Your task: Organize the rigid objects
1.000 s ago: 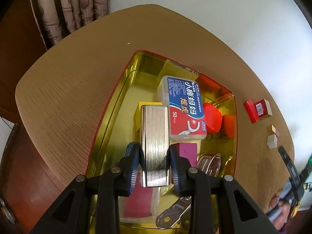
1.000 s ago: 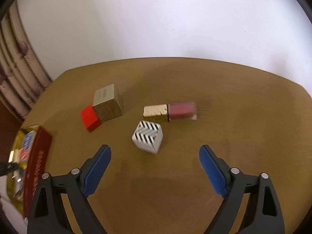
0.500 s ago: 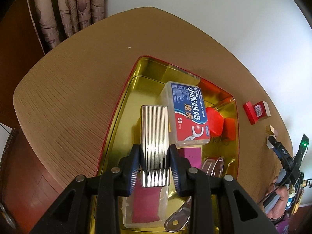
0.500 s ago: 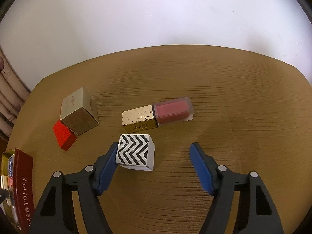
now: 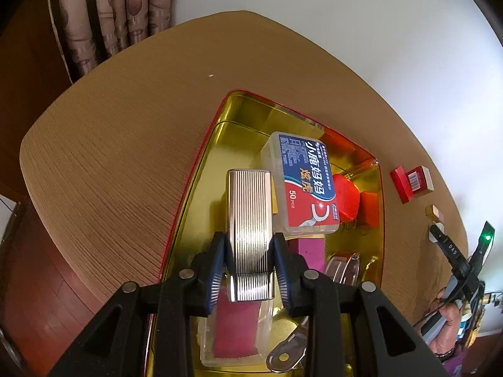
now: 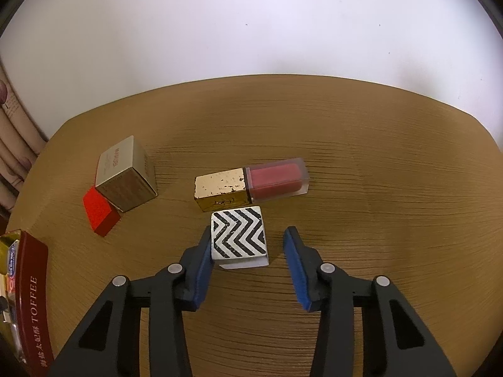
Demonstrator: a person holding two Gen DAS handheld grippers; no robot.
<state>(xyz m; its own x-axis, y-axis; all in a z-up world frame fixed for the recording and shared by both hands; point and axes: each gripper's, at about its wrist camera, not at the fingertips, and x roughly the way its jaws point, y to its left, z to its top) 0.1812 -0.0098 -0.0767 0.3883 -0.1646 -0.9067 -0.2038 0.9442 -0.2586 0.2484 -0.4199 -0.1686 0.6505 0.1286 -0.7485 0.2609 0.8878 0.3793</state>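
My left gripper (image 5: 248, 245) is shut on a ribbed silver case (image 5: 250, 220) and holds it over the gold tin tray (image 5: 201, 188). The tray holds a blue-and-red floss-pick box (image 5: 306, 185), red pieces, a purple block and a clear box. My right gripper (image 6: 248, 243) is open around a white cube with black chevrons (image 6: 239, 235); the left finger touches the cube, the right finger stands apart. A gold-capped pink lip gloss (image 6: 251, 185) lies just beyond the cube. A gold-and-red box (image 6: 121, 182) lies to the left.
The red wall of the tin, marked TOFFEE (image 6: 30, 298), is at the right wrist view's left edge. The round wooden table (image 6: 377, 220) ends at a white wall. In the left wrist view, a red box (image 5: 411, 182) and the other gripper (image 5: 456, 254) show at right.
My right gripper has moved forward and narrowed around the chevron cube. My left gripper has drawn the silver case back a little over the tray.
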